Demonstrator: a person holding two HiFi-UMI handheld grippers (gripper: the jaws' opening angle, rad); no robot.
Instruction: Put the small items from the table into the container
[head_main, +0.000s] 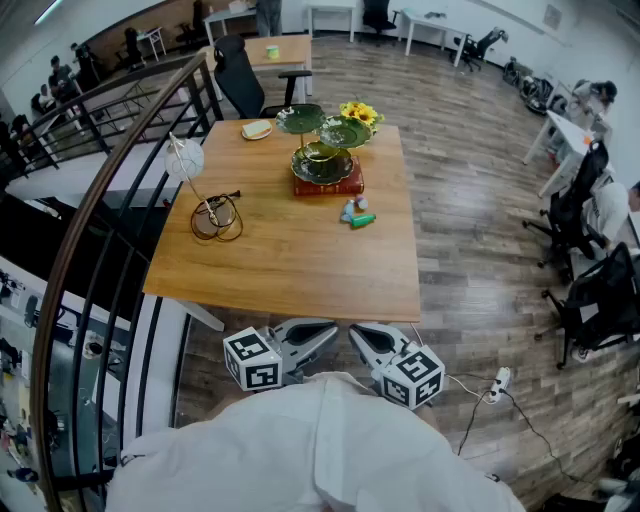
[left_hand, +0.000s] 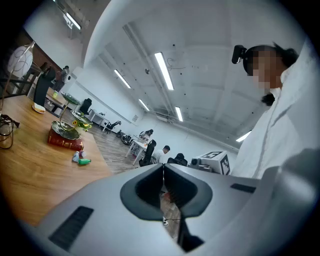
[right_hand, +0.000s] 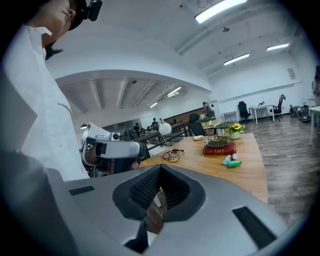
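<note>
The small items (head_main: 356, 212), a green piece and pale blue ones, lie on the wooden table (head_main: 290, 270) just in front of a red book (head_main: 328, 184). On the book stands a tiered set of green dishes (head_main: 322, 160). The same small items (left_hand: 81, 160) (right_hand: 231, 161) show far off in both gripper views. My left gripper (head_main: 332, 329) (left_hand: 163, 166) and right gripper (head_main: 355, 332) (right_hand: 160, 167) hover side by side below the table's near edge, tips turned toward each other. Both are shut with nothing between the jaws.
Sunflowers (head_main: 360, 112) stand behind the dishes. A small plate (head_main: 257, 129) sits at the far left, a round white lamp (head_main: 185, 158) and a coiled cable (head_main: 217, 218) on the left side. A railing (head_main: 110, 190) runs along the left; office chairs (head_main: 590, 290) stand at right.
</note>
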